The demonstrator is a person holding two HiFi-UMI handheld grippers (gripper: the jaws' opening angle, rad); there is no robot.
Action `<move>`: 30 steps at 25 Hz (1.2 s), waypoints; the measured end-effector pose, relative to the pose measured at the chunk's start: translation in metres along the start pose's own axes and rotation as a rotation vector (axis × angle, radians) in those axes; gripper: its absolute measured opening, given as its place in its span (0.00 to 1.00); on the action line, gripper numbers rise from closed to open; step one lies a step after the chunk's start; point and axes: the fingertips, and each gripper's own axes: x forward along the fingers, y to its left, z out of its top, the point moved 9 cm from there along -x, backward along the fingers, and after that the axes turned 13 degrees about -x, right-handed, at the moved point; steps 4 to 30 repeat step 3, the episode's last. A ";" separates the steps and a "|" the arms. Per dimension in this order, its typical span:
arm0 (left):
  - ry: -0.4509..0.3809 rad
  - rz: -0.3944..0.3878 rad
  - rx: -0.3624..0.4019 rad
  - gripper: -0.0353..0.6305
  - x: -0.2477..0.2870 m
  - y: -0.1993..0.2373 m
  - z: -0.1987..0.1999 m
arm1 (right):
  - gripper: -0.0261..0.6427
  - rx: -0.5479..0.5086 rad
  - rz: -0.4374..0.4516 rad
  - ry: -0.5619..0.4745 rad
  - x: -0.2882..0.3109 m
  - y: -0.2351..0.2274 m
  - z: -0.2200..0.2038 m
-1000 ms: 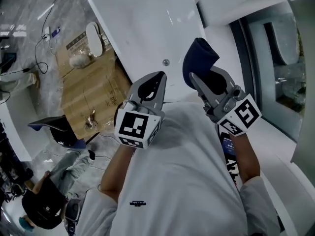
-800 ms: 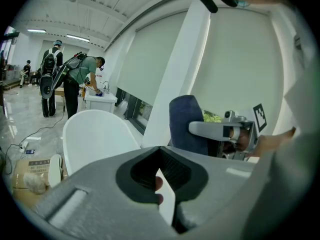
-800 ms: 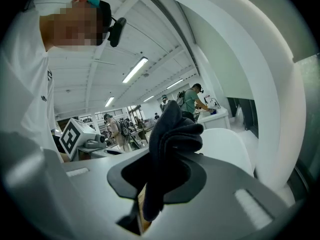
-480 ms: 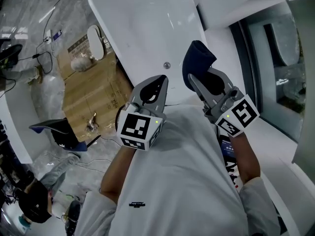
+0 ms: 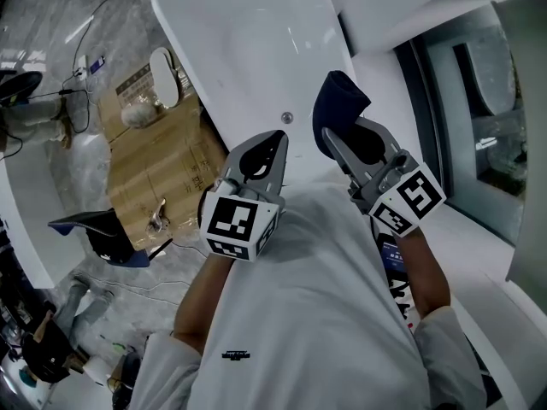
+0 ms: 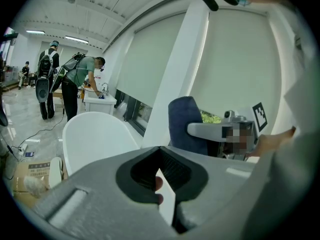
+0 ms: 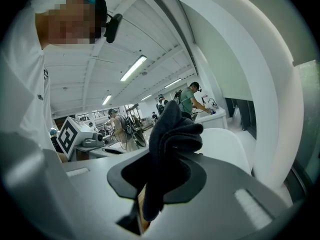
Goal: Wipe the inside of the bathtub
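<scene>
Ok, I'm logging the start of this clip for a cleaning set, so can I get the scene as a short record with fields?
setting: white bathtub seen from above, flattened cardboard on the floor beside it
right gripper: fingers shut on a dark blue cloth
left gripper: fingers together, nothing between them
cloth position: held up in the air near the person's chest, not on the tub surface
task stage: wiping not yet begun

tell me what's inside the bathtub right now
Only bare white bathtub surface and a small round metal fitting show. Its near end is hidden behind the left gripper and the dark blue cloth in the right gripper.
</scene>
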 end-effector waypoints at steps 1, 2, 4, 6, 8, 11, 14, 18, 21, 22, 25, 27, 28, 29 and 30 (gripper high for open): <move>0.000 0.000 0.000 0.05 0.000 0.002 0.000 | 0.12 0.000 0.001 0.002 0.001 0.000 0.000; 0.001 0.000 0.001 0.05 0.001 0.003 0.001 | 0.12 -0.001 0.001 0.004 0.003 0.000 0.000; 0.001 0.001 0.002 0.05 0.001 0.004 0.001 | 0.12 -0.001 0.002 0.006 0.004 0.000 0.000; 0.001 0.001 0.002 0.05 0.001 0.004 0.001 | 0.12 -0.001 0.002 0.006 0.004 0.000 0.000; 0.001 0.001 0.002 0.05 0.001 0.004 0.001 | 0.12 -0.001 0.002 0.006 0.004 0.000 0.000; 0.001 0.001 0.002 0.05 0.001 0.004 0.001 | 0.12 -0.001 0.002 0.006 0.004 0.000 0.000; 0.001 0.001 0.002 0.05 0.001 0.004 0.001 | 0.12 -0.001 0.002 0.006 0.004 0.000 0.000; 0.001 0.001 0.002 0.05 0.001 0.004 0.001 | 0.12 -0.001 0.002 0.006 0.004 0.000 0.000; 0.001 0.001 0.002 0.05 0.001 0.004 0.001 | 0.12 -0.001 0.002 0.006 0.004 0.000 0.000; 0.001 0.001 0.002 0.05 0.001 0.004 0.001 | 0.12 -0.001 0.002 0.006 0.004 0.000 0.000; 0.001 0.001 0.002 0.05 0.001 0.004 0.001 | 0.12 -0.001 0.002 0.006 0.004 0.000 0.000; 0.001 0.001 0.002 0.05 0.001 0.004 0.001 | 0.12 -0.001 0.002 0.006 0.004 0.000 0.000; 0.001 0.001 0.002 0.05 0.001 0.004 0.001 | 0.12 -0.001 0.002 0.006 0.004 0.000 0.000; 0.001 0.001 0.002 0.05 0.001 0.004 0.001 | 0.12 -0.001 0.002 0.006 0.004 0.000 0.000; 0.001 0.001 0.002 0.05 0.001 0.004 0.001 | 0.12 -0.001 0.002 0.006 0.004 0.000 0.000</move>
